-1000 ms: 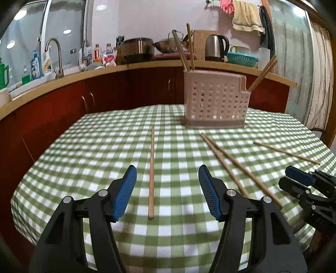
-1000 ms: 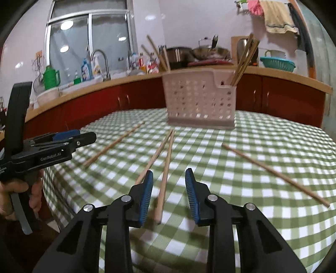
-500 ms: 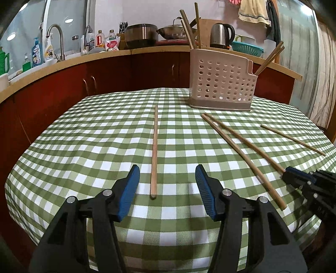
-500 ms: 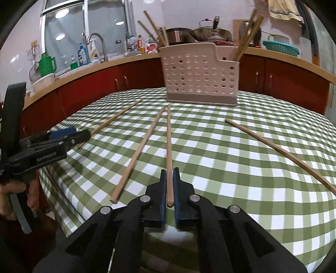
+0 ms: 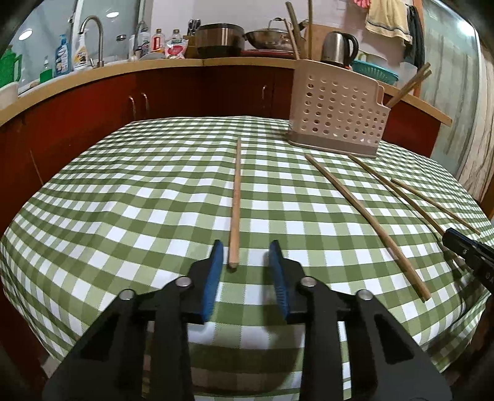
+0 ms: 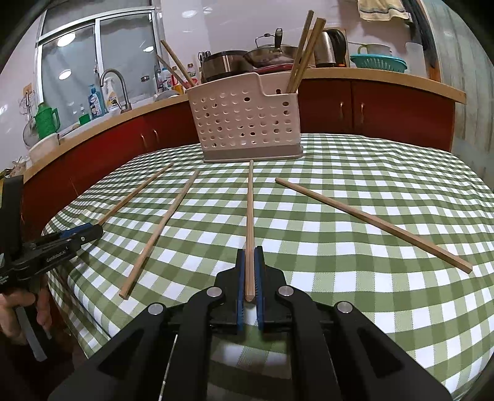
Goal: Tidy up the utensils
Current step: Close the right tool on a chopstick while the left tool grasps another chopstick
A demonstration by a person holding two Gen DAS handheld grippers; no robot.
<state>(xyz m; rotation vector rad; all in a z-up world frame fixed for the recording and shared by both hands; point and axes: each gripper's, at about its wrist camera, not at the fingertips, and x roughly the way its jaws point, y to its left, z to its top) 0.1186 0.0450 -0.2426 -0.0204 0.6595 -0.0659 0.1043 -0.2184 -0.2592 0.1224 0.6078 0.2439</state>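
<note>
The right wrist view showed what the left could not: the right gripper (image 6: 250,274) had its blue-padded fingers (image 6: 240,283) pinched tight on the near end of one chopstick (image 6: 249,222), whose far tip reached almost to the base of the perforated utensil holder (image 6: 244,123). In the left wrist view only the black tip of that gripper (image 5: 463,246) entered from the right edge, and its grasp could not be read there.

The left wrist view showed in turn the left gripper (image 5: 245,262) with fingers (image 5: 213,277) spread apart, low over the table, the near end of a loose chopstick (image 5: 235,203) lying between their tips and touching neither. From the right camera this gripper (image 6: 71,237) was seen side-on at the left edge, held by a hand (image 6: 18,311); its opening could not be judged from that angle.

Two more chopsticks lay flat on the cloth: one (image 6: 160,231) to the left of the held one and one (image 6: 370,222) to its right, angled outward. Several others stood upright in the holder's two end compartments.

The table carried a green-and-white checked cloth (image 6: 370,277). Behind it ran red cabinets under a wooden counter, with a tap (image 6: 115,83), bottles, pots, a kettle (image 5: 338,49) and a teal colander (image 6: 378,63); a towel (image 5: 387,21) hung on the wall.
</note>
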